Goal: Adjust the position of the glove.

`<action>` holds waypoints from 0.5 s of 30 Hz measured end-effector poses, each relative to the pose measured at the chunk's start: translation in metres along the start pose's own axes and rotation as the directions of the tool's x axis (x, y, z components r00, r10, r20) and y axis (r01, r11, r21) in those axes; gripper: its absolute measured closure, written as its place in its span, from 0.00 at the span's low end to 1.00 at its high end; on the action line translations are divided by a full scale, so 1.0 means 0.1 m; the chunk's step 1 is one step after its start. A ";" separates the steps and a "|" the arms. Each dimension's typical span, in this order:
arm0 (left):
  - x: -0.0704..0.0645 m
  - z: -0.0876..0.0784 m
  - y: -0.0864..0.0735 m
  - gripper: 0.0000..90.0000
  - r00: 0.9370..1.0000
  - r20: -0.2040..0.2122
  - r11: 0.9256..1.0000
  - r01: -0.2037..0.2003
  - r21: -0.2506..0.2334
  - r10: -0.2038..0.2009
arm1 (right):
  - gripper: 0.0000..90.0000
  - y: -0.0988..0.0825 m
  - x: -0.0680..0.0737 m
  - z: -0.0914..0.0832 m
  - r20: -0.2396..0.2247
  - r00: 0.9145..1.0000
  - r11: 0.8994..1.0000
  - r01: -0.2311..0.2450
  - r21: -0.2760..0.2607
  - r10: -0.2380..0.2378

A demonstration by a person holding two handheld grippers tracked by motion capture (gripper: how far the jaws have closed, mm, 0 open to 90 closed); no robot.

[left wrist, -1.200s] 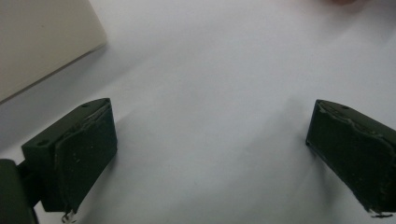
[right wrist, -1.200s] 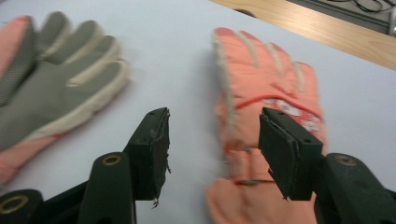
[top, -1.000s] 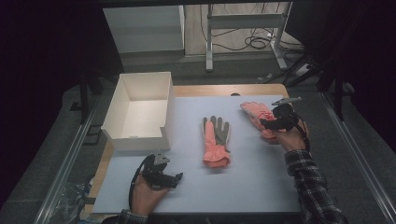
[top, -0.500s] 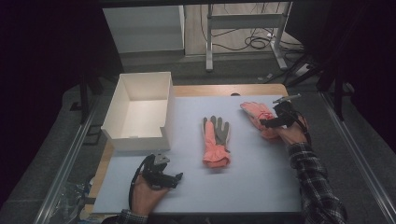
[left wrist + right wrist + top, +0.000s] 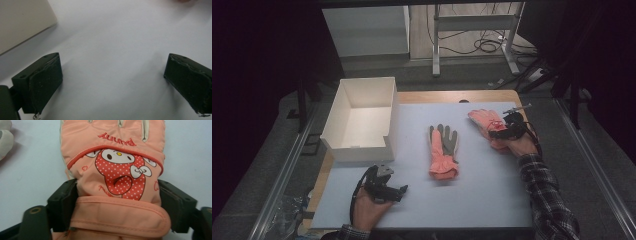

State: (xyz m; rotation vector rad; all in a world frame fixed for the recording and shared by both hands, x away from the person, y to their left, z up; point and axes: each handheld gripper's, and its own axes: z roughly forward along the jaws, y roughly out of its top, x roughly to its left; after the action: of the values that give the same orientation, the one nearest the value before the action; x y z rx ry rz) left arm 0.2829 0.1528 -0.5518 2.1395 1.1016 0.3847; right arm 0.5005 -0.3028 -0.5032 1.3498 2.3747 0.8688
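Across the table (image 5: 492, 200), a pale sheet covers nearly the whole top, and a white open box (image 5: 362, 117) stands at its ten o'clock corner. At five o'clock a checked sleeve (image 5: 547, 200) slants up toward two o'clock, ending in the right gripper (image 5: 498, 133), laid low over the pink bunny glove (image 5: 112, 165). Its jaws have just been closing; they flank the cuff of this glove, one on each side and touching the fabric, though whether they pinch it cannot be told. At seven o'clock the left hand rests on the sheet, its left gripper (image 5: 112, 82) pointing toward three o'clock, jaws spread wide with only bare sheet between. A second glove (image 5: 443, 152), pink with grey fingers, lies flat at the centre, well apart from both grippers
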 end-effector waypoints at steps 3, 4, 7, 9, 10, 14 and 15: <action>0.00 0.00 0.00 0.02 1.000 0.000 1.000 0.000 0.000 0.000 | 0.39 0.00 0.03 -0.03 0.010 1.000 1.000 0.003 -0.001 -0.003; 0.00 0.00 0.00 0.02 1.000 0.000 1.000 0.000 0.000 0.000 | 0.43 0.00 0.05 -0.03 0.016 1.000 1.000 0.005 0.000 -0.005; 0.00 0.00 0.00 0.02 1.000 0.000 1.000 0.000 0.000 0.000 | 0.55 0.00 0.10 -0.06 0.032 0.999 1.000 0.002 -0.004 -0.002; 0.00 0.00 0.00 0.02 1.000 0.000 1.000 0.000 0.000 0.000 | 0.62 0.00 0.13 -0.09 0.046 0.999 1.000 0.012 -0.013 -0.012; 0.00 0.00 0.00 0.02 1.000 0.000 1.000 0.000 0.000 0.000 | 0.64 0.00 0.14 -0.10 0.047 0.999 1.000 0.011 -0.017 -0.010; 0.00 0.00 0.00 0.02 1.000 0.000 1.000 0.000 0.000 0.000 | 0.69 -0.01 0.16 -0.19 0.039 0.999 0.999 -0.008 -0.049 0.009; 0.00 0.00 0.00 0.02 1.000 0.000 1.000 0.000 0.000 0.000 | 0.69 -0.01 0.16 -0.21 0.033 0.999 0.999 -0.011 -0.052 0.013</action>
State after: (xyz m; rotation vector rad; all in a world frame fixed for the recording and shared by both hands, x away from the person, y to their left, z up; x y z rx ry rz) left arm 0.2829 0.1528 -0.5518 2.1391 1.1019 0.3847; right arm 0.4808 -0.2974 -0.4872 1.3494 2.3055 0.8969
